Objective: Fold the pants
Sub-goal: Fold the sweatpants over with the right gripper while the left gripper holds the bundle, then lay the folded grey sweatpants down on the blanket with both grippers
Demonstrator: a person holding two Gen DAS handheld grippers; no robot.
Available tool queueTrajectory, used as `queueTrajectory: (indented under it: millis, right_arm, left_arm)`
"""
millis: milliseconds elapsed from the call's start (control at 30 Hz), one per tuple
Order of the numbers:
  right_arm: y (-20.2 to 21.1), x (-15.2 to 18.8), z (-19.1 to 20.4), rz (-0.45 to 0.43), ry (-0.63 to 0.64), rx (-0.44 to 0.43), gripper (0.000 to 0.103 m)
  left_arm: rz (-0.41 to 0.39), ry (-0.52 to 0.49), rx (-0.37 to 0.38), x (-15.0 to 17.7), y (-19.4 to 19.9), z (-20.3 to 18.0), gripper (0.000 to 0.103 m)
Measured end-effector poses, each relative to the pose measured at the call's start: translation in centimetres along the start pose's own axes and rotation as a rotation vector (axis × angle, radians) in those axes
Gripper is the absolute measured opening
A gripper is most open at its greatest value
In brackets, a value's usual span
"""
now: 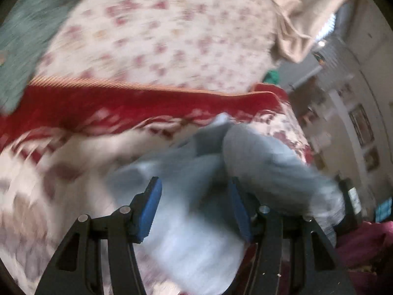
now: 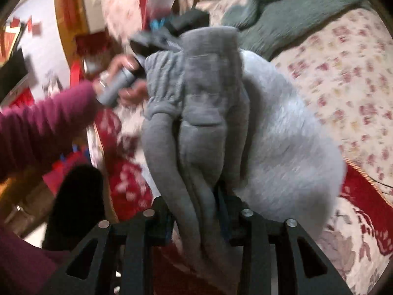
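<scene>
The grey pants (image 2: pixel 196 113) are bunched up and lifted over the floral bedspread. My right gripper (image 2: pixel 196 211) is shut on a thick fold of them; the waistband end hangs away from it toward the left gripper (image 2: pixel 152 41), seen far off. In the left wrist view the pants (image 1: pixel 265 162) stretch from between the blue pads to the right, with the pale fleecy inside showing below. My left gripper (image 1: pixel 194 206) has its jaws wide apart with cloth lying between them, not pinched. The view is blurred.
The bed has a floral cover (image 1: pixel 159 29) with a red band (image 1: pixel 122 103). A green knit blanket (image 2: pixel 294 7) lies at its far side. A beige garment (image 1: pixel 302 12) lies at the bed's corner. My maroon-sleeved arm (image 2: pixel 44 123) shows at left.
</scene>
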State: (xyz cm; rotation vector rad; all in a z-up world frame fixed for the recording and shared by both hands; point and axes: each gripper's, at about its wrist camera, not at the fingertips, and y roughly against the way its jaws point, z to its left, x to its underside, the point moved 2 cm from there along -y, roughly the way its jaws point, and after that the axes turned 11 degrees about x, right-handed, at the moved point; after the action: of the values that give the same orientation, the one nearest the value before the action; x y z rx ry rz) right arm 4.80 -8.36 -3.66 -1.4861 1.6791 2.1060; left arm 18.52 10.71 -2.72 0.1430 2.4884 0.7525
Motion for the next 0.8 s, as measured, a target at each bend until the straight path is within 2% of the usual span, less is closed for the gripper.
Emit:
queueTrajectory:
  millis: [67,133,167,200,300,367,467,600,700,800]
  right_arm:
    - [-1.6,0.2,0.9,0.008,0.052,0.028,0.051]
    - [-1.6,0.4,2.4,-0.007,0.096,0.038,0.071]
    - [-1.7,0.3,3.1,-0.009,0.103,0.019,0.086]
    - [-1.8,0.3,3.5,-0.007,0.108,0.011,0.095]
    - [-1.8,0.1,3.7,0.005,0.095,0.017,0.096]
    - [-0.7,0.2,2.7,-0.008,0.005,-0.031,0.096]
    - [1.0,-0.6,3.0,-0.034,-0.097,-0.119,0.096]
    - [2.9,-0.8,1.8,-0.078,-0.188,-0.156,0.096]
    - [4.3,-0.6,0.5,-0.11,-0.277,-0.203,0.096]
    - [5.8,-0.4,-0.9,-0.149,-0.354,-0.262,0.096]
  left_arm:
    - [-0.011,0.013,-0.052,1.0,1.1,0.8,0.055]
    - [-0.034,0.03,-0.073,1.7,2.3,1.5,0.055]
    - [-0.049,0.043,-0.068,2.0,3.0,1.7,0.058]
    - [-0.07,0.058,-0.069,2.1,3.5,2.0,0.065]
    - [-0.155,0.102,-0.04,2.1,5.3,1.9,0.072]
    - [-0.188,0.111,-0.04,2.1,5.7,1.2,0.074]
    - [-0.192,0.085,-0.065,1.7,5.3,-1.1,0.076]
    - [-0.218,0.047,-0.089,1.2,4.8,-4.1,0.077]
    - [-0.245,0.049,-0.066,1.1,4.8,-6.0,0.078]
    - [-0.262,0.029,-0.001,1.0,4.9,-8.3,0.089]
